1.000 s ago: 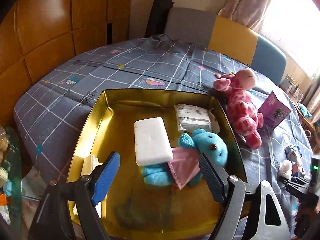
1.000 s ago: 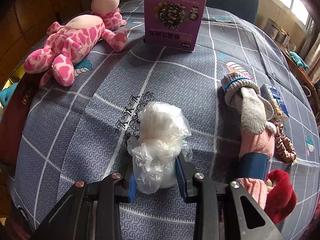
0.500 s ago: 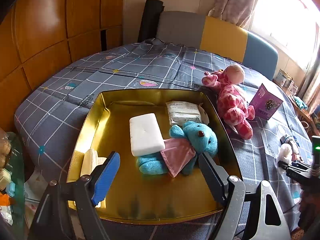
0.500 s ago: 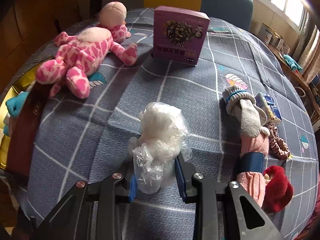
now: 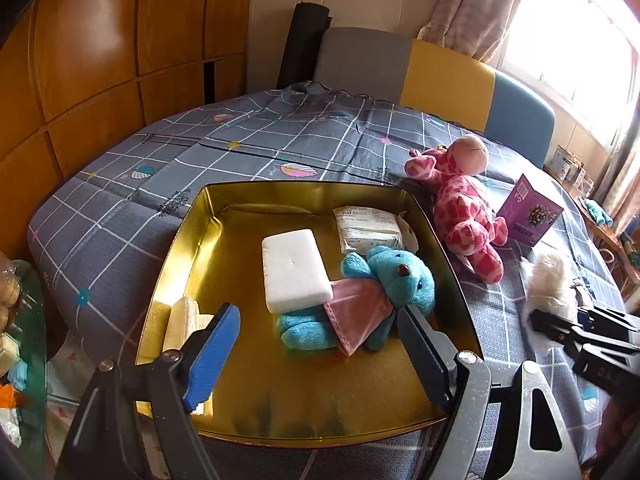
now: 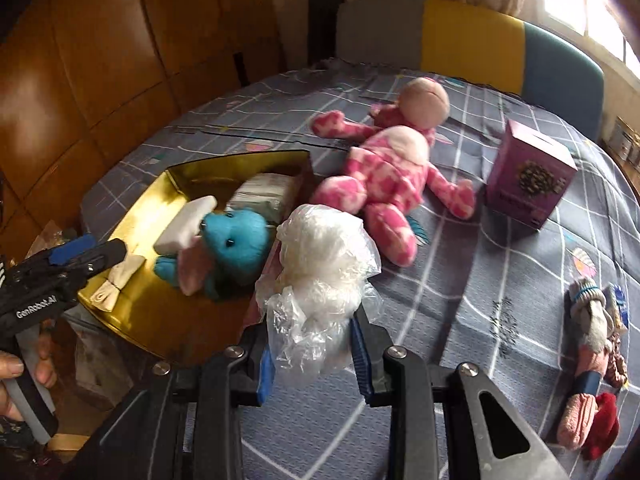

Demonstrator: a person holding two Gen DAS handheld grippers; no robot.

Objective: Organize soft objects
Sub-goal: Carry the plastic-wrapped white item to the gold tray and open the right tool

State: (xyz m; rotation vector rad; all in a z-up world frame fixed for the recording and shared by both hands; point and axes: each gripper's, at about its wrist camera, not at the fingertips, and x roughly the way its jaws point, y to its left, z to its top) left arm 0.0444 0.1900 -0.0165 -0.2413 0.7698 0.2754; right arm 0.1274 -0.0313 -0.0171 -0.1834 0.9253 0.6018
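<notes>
Right gripper (image 6: 314,354) is pinching a white fluffy toy wrapped in clear plastic (image 6: 324,276), fingers pressed into its lower half, and it's held up in the air just off the right edge of the gold tin tray (image 5: 176,240). Left gripper (image 5: 316,344) is spread wide with nothing in it, hovering over the near edge of the tray.

Inside the tray, going back from the near edge: some folded cream cloth (image 5: 182,322) by the left wall, then a blue teddy with a pink cloth (image 5: 360,300), a white foam block (image 5: 294,270) leaning on it, and a white sealed packet (image 5: 368,228) toward the far right corner.

Out on the grey checked bedspread (image 6: 460,280) there's a pink spotted giraffe plush (image 6: 384,168) just past the tray's right wall, a purple box (image 6: 528,178) further right, and a pile of knit gloves (image 6: 592,344) at the right edge.

My guess for doing this bit well: carry the bagged toy over the right wall with clearance, aim for the bare gold patch at the near side in front of the teddy, and get low before letting go. That plastic looks slippery and the thing is light, so dropping from height could bounce it out.
</notes>
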